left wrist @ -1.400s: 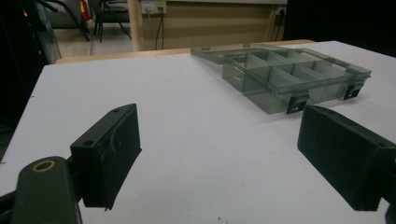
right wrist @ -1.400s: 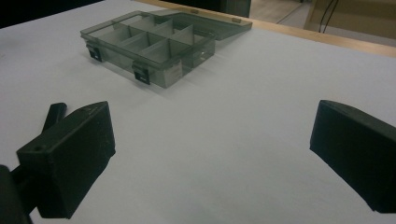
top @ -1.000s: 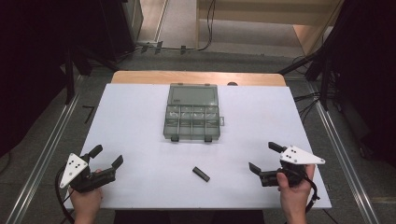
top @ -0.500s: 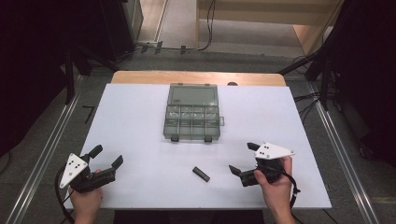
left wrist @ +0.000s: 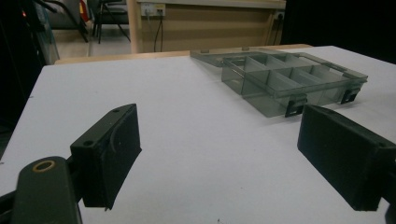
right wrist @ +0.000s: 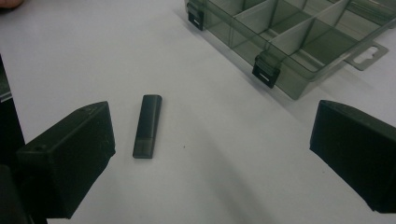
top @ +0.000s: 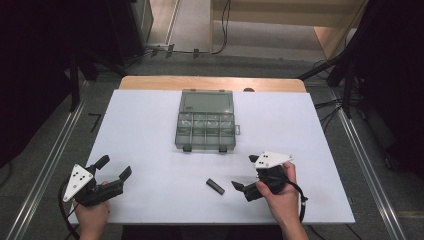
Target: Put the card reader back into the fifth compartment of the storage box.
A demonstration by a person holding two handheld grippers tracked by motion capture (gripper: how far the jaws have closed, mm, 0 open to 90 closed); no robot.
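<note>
Dark stick (right wrist: 147,126) near compartment box (right wrist: 299,42)

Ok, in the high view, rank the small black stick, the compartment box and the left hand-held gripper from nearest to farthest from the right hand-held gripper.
1. Small black stick: just left of the right hand-held gripper, on the white table.
2. Compartment box: farther up the table, mid-table, lid open.
3. Left hand-held gripper: across the table, near its left front corner.

Stick (top: 215,186) on table (top: 140,130), in front of open box (top: 205,126); right tool (top: 244,176) just beside stick.
</note>
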